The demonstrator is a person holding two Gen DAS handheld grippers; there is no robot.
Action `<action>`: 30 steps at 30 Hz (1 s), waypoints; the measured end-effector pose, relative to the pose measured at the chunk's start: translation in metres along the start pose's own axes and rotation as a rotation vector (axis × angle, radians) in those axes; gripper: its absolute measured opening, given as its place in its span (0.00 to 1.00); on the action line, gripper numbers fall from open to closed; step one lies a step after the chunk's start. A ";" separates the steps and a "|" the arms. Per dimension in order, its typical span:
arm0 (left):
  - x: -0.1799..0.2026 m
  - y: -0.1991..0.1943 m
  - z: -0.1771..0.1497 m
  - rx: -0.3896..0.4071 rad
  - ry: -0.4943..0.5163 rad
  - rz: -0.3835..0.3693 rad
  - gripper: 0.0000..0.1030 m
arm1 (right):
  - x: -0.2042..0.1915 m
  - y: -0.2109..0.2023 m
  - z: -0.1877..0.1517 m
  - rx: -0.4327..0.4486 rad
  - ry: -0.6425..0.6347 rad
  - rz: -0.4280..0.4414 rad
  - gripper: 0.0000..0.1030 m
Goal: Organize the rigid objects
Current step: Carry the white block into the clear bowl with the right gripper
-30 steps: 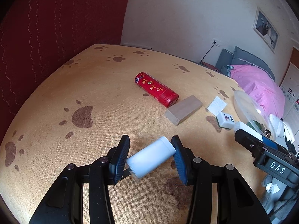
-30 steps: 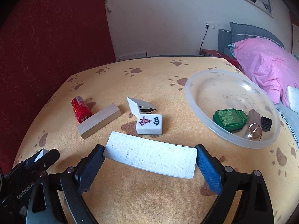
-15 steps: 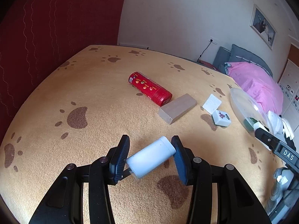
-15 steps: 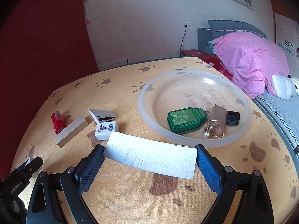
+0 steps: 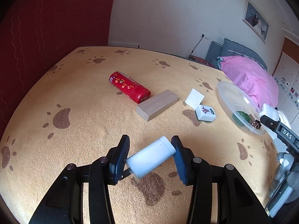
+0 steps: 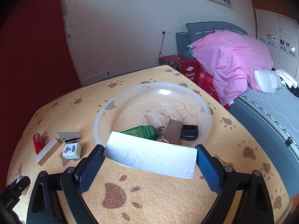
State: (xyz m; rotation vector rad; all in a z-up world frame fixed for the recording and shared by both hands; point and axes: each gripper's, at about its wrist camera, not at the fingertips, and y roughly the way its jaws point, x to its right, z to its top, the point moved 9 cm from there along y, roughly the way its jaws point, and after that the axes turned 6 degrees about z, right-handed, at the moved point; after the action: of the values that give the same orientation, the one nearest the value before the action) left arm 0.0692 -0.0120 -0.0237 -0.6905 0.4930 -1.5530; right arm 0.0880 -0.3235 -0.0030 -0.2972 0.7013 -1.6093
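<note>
Bowl [image 6: 202, 104] just ahead of right tool [image 6: 149, 155], pinching white slab [image 6: 149, 155] endwise, presumably for dropping inside. Left tool [image 5: 150, 157] clamped on white bottle [image 5: 150, 157], held above worktop [image 5: 78, 134], probably awaiting its turn.

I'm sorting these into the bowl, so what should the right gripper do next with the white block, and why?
Probably carry it a little farther forward, then open. The right gripper holds the white block just over the near rim of the clear bowl, not yet above its middle.

White bottle [image 5: 151, 156] clamped crosswise, tilted; white textured block [image 6: 150, 155] clamped lengthwise over clear bowl [image 6: 206, 112] rim.
</note>
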 end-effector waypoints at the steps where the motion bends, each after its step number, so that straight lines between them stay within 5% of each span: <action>1: 0.003 -0.001 0.000 0.001 0.004 -0.001 0.46 | 0.002 0.001 0.002 0.003 -0.004 -0.003 0.95; 30: 0.059 0.000 0.003 -0.016 0.083 -0.021 0.46 | 0.031 0.038 0.019 -0.027 -0.019 -0.015 0.95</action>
State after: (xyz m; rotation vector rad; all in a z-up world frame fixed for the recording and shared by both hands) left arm 0.0707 -0.0698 -0.0135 -0.6477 0.5619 -1.6041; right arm 0.1237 -0.3592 -0.0171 -0.3383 0.7083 -1.6102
